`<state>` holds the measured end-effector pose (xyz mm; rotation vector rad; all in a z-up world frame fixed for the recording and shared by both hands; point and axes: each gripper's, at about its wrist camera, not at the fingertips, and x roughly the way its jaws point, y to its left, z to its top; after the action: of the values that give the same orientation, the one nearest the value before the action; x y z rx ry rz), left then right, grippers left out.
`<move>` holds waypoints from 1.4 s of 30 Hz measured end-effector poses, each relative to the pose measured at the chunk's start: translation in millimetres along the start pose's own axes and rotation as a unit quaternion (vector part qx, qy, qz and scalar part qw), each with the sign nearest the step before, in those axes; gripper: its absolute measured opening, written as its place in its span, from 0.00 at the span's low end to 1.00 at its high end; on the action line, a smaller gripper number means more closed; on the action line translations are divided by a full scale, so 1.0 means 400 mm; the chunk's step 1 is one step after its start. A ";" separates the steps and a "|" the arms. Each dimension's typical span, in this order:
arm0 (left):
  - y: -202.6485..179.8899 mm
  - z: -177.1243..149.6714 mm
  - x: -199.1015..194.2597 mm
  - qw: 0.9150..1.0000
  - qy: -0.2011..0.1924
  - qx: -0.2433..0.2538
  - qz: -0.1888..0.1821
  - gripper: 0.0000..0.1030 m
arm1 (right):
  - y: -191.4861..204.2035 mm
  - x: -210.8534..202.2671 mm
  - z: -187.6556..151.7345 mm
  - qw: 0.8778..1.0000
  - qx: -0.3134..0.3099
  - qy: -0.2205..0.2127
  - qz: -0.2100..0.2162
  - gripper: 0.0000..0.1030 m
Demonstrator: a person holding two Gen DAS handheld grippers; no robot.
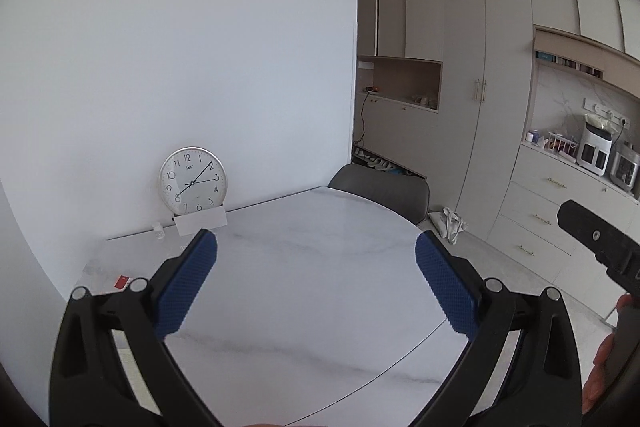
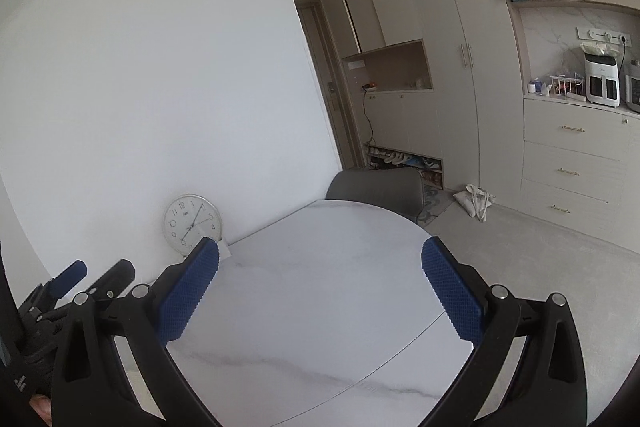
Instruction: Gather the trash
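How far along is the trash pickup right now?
Nothing visibly collected yet. Both tools, left and right, are open and empty above the marble table. Possible leftovers: a small red item near the table's left edge and a small clear thing by the clock. No bin is visible.

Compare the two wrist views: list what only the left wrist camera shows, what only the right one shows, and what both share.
Only the left wrist view shows a small red item on the table's left edge, a white card in front of the clock, and a small clear object beside it. Only the right wrist view shows a doorway past the wall. Both show the marble table, the clock leaning against the wall, a gray chair, and open fingers holding nothing: left gripper, right gripper.
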<state>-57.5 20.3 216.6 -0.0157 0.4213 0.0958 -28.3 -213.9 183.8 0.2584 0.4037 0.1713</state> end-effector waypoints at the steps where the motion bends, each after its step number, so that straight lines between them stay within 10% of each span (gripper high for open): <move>1: 0.002 -0.003 0.004 1.000 0.004 -0.005 -0.002 0.93 | 0.008 0.012 0.001 1.000 0.000 0.003 0.001 0.98; 42: -0.008 -0.060 0.042 0.999 0.050 -0.004 -0.021 0.93 | 0.003 -0.004 -0.045 1.000 0.002 0.029 -0.010 0.98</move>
<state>-51.9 17.7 187.8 -0.0377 0.5194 0.0552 -37.1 -209.3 168.7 0.2528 0.4644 0.1592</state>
